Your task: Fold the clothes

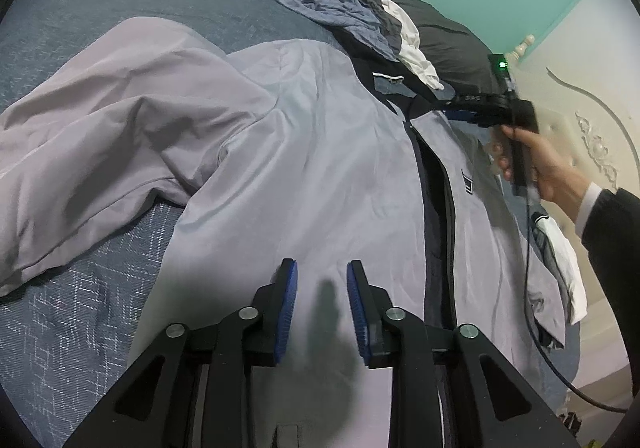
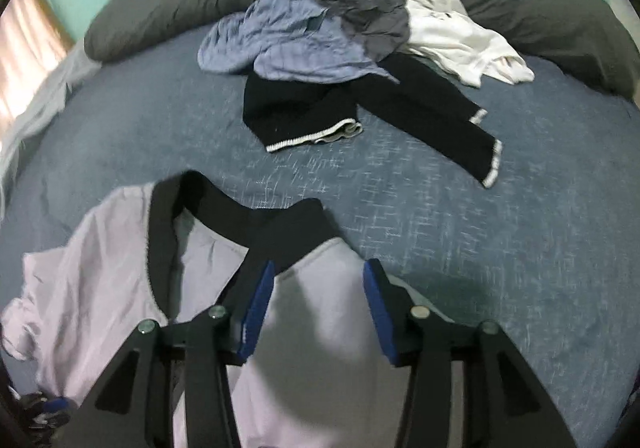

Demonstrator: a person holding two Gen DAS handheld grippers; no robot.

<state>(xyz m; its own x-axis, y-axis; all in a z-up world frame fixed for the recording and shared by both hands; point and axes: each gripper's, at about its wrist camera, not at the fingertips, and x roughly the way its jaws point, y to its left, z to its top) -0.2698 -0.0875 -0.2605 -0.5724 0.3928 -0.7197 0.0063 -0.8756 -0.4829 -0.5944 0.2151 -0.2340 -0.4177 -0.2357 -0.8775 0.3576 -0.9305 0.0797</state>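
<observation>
A light grey jacket point(image 1: 312, 152) with a dark collar and a dark front zip lies spread on the bed, one sleeve thrown out to the left. My left gripper point(image 1: 322, 268) hovers over its lower front panel, open, with nothing between the blue pads. In the right wrist view the jacket point(image 2: 100, 260) shows its black collar. My right gripper point(image 2: 320, 268) stands open above the shoulder beside that collar, and the pads do not press the cloth. In the left wrist view a hand holds the right gripper point(image 1: 460, 108), blurred, near the collar end.
A loose pile lies at the far side of the blue patterned bed sheet point(image 2: 460, 232): a blue shirt point(image 2: 288, 44), a grey garment point(image 2: 368, 4), a white garment point(image 2: 452, 36) and a black top with white-trimmed cuffs point(image 2: 420, 116). A dark duvet point(image 2: 540, 0) lines the back. A cable point(image 1: 532, 308) hangs at the right.
</observation>
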